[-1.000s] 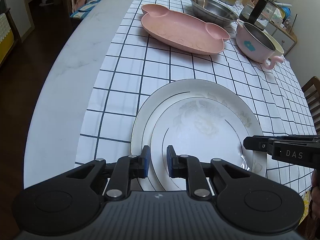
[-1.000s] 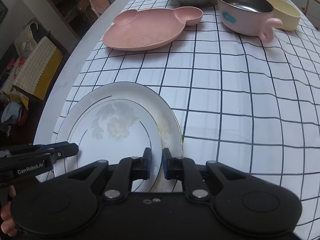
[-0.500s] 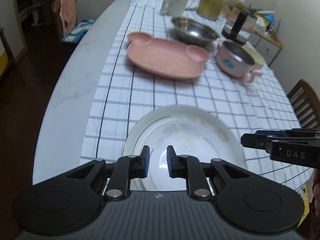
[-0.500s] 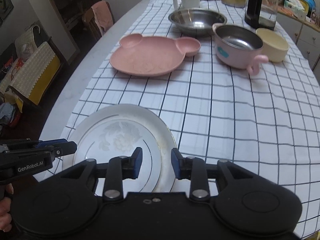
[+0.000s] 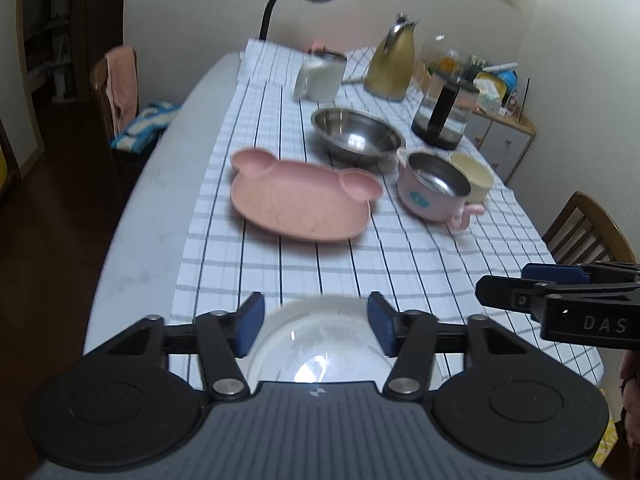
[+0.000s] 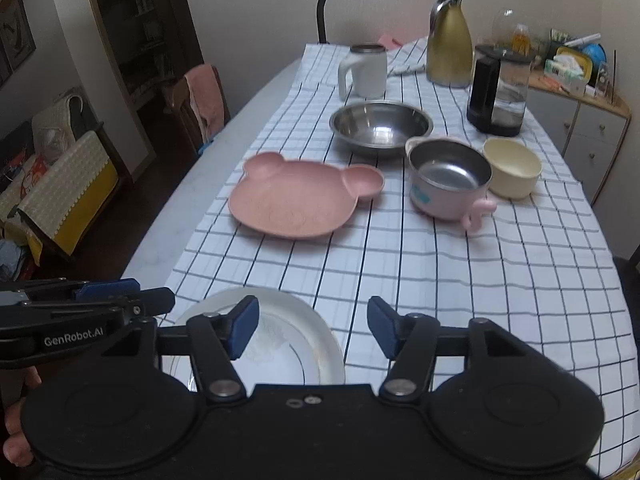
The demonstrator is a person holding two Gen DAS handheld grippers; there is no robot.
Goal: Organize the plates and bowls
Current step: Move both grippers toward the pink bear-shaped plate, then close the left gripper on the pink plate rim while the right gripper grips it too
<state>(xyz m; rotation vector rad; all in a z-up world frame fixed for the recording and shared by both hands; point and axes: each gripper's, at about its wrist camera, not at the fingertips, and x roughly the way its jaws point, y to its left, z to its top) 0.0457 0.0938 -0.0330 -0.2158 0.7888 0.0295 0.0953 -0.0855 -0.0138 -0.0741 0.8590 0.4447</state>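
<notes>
the white plates lie stacked, a smaller one on a larger, on the checked tablecloth at the near end of the table, under both grippers and touched by neither. the left gripper hangs above them with its blue pads apart and nothing between them — its jaws have just been opening. the right gripper is the same: jaws spread, empty, just opened, over the plates' right edge. further along the cloth sits the pink bear-shaped plate, and beyond it the steel bowl. right of the pink plate stands the pink handled bowl, just beside the cream bowl. at the far end stand a white mug, a gold jug and a glass kettle.
</notes>
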